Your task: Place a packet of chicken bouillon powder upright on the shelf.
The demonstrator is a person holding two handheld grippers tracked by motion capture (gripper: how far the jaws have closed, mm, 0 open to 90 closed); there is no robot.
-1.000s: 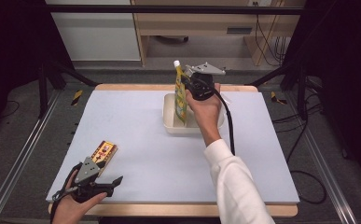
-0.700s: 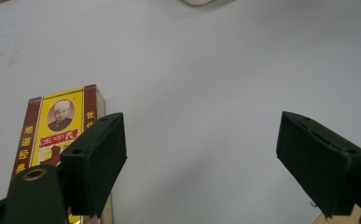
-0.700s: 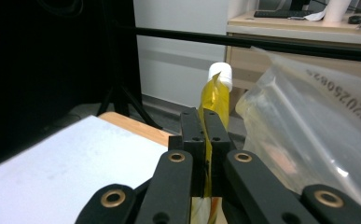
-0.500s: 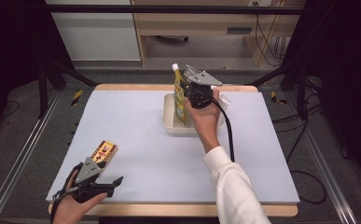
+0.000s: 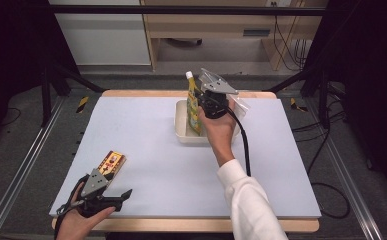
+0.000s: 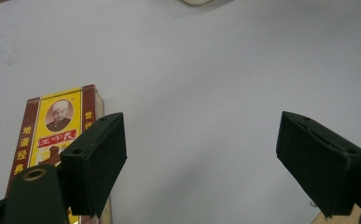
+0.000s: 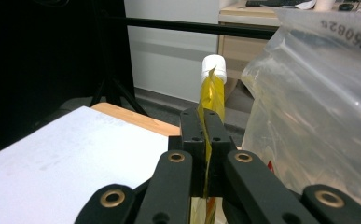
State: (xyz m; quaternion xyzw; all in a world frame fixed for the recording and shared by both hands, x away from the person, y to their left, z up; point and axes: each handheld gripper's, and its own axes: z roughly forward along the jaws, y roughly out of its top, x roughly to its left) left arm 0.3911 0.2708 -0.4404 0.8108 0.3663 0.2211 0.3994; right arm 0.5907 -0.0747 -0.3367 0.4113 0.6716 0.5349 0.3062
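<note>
Over the cream tray (image 5: 182,131) — right gripper (image 5: 212,102) clamped on the yellow spouted pouch (image 5: 194,107), held upright.
Pouch looks nearly placed beside a clear plastic bag (image 7: 318,102), release still left; left gripper (image 5: 112,196) rests wide open, holding nothing — boxed packet (image 5: 109,165) on the table (image 5: 146,150) beside it looks untouched.
</note>
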